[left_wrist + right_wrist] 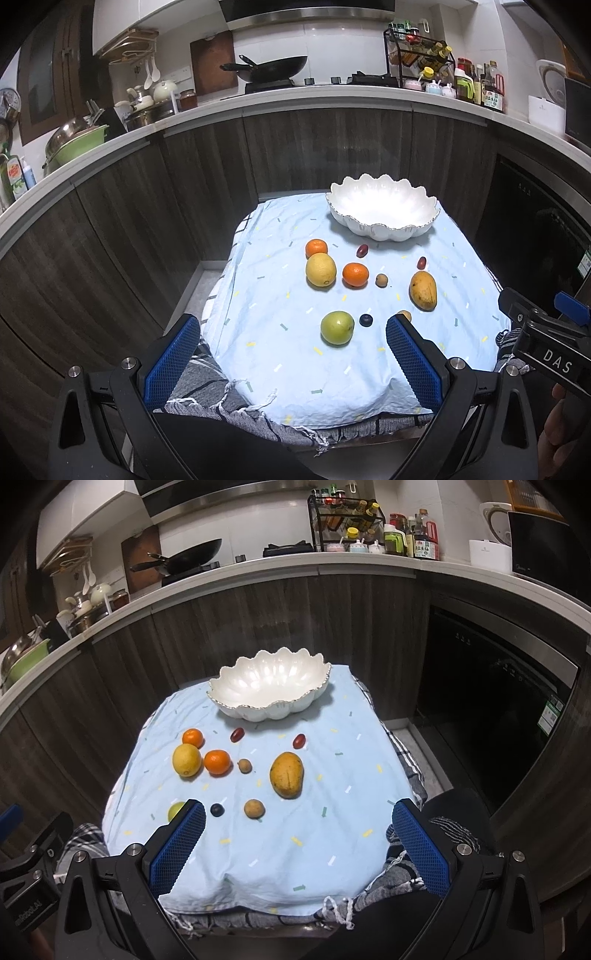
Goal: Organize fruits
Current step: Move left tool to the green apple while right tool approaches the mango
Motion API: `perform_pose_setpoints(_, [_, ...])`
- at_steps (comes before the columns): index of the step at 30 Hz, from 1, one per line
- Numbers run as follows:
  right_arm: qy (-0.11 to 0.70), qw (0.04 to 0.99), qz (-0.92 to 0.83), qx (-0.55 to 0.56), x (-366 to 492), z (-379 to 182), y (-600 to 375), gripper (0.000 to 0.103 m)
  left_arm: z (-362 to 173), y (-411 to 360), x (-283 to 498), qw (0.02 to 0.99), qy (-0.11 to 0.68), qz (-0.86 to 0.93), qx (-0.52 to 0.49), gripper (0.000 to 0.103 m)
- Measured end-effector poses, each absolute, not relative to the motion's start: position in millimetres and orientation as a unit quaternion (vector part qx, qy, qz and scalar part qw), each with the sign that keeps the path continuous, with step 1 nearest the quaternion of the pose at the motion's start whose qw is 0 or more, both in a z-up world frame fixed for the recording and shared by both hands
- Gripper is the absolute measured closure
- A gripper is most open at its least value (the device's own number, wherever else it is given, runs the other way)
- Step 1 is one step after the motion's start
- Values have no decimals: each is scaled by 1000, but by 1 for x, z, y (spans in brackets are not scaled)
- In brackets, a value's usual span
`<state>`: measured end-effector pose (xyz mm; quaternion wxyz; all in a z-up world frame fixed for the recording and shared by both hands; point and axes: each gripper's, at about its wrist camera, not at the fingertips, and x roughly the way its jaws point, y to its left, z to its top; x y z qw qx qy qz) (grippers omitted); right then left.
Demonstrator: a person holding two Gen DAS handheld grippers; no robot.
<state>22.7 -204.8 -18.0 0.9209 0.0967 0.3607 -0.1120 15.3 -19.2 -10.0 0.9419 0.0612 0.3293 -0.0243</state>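
Note:
An empty white scalloped bowl (pixel 384 210) (pixel 271 686) stands at the far side of a small table under a light blue cloth (pixel 280 354) (pixel 332 812). Fruits lie loose on the cloth: a lemon (pixel 320 269) (pixel 186 760), two tangerines (pixel 355 275) (pixel 316 248), a mango (pixel 423 290) (pixel 286 774), a green apple (pixel 337 327), a dark plum (pixel 366 320) (pixel 217 809), two red grapes (pixel 237 734) (pixel 299 740) and two small brown fruits (pixel 254 808) (pixel 244 765). My left gripper (pixel 291 358) and right gripper (pixel 299 845) are open and empty above the near edge.
Dark wood cabinets and a white counter with a wok (pixel 273 68), bottles (pixel 476 85) and pots curve behind the table. A dark oven front (pixel 491 701) is at the right. A grey checked cloth (pixel 207 402) hangs under the blue one.

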Motion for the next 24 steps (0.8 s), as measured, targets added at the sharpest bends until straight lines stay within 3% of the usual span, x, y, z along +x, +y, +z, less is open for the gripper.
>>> perform_pose_setpoints(24, [383, 914, -115, 73, 78, -41, -216, 1, -43, -39, 76, 920, 379, -46, 90, 3])
